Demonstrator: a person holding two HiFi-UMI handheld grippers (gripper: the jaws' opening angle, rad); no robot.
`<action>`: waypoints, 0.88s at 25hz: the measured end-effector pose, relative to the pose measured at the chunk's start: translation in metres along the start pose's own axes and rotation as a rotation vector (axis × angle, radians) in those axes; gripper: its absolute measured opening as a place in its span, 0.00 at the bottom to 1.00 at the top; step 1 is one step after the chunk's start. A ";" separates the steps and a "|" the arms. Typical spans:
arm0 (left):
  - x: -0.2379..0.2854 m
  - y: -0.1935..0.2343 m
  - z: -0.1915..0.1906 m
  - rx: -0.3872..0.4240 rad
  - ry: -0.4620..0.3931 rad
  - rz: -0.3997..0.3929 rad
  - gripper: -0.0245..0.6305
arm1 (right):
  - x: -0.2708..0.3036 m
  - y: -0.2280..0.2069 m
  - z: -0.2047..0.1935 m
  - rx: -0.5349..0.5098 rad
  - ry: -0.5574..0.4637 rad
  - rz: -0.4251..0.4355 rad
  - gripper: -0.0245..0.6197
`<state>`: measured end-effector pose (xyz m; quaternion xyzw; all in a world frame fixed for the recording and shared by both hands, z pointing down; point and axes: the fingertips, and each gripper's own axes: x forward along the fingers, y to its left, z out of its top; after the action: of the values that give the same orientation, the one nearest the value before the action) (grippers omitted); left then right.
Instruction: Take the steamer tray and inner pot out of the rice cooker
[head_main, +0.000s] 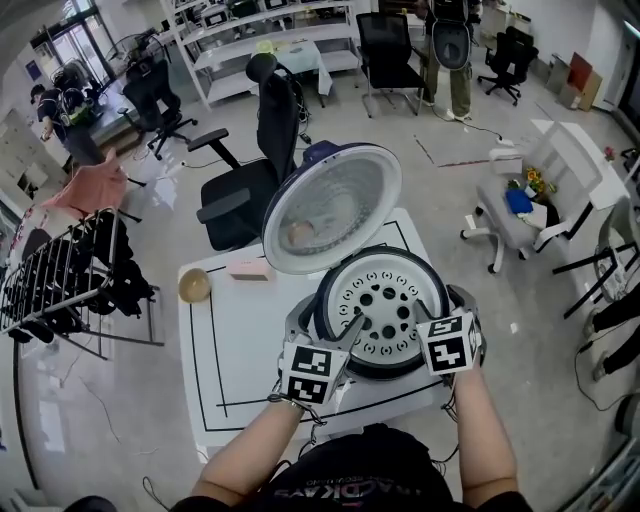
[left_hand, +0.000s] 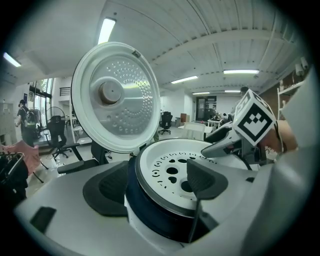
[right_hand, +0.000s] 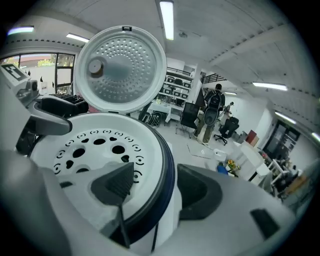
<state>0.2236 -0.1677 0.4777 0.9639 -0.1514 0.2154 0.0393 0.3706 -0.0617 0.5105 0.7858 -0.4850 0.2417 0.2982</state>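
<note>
The rice cooker (head_main: 298, 322) stands on the white table (head_main: 230, 360) with its lid (head_main: 330, 205) swung up. The white steamer tray (head_main: 385, 300), full of holes, rests in the dark inner pot (head_main: 385, 368). The pot's blue wall (left_hand: 150, 205) shows above the cooker body, so it sits raised. My left gripper (head_main: 348, 328) is shut on the pot's left rim, one pad outside the wall and one over the tray (left_hand: 172, 162). My right gripper (head_main: 425, 315) clamps the right rim (right_hand: 167, 175) the same way, its inner pad over the tray (right_hand: 95, 145).
A wooden bowl (head_main: 194, 285) and a pink box (head_main: 250, 268) lie on the table's far left part. A black office chair (head_main: 240, 190) stands just behind the table. A rack with dark clothes (head_main: 60, 280) is on the floor to the left.
</note>
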 end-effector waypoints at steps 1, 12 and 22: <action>0.001 0.000 0.000 -0.001 0.001 0.001 0.58 | 0.000 -0.001 0.000 -0.017 0.011 -0.003 0.46; 0.000 0.005 -0.004 -0.003 0.001 -0.002 0.58 | 0.002 -0.001 0.001 -0.078 0.034 -0.055 0.35; -0.008 -0.002 0.000 -0.001 -0.004 -0.008 0.58 | -0.017 -0.005 0.008 -0.057 -0.050 -0.106 0.21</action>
<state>0.2168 -0.1639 0.4744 0.9649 -0.1476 0.2134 0.0403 0.3690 -0.0548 0.4924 0.8074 -0.4566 0.1916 0.3208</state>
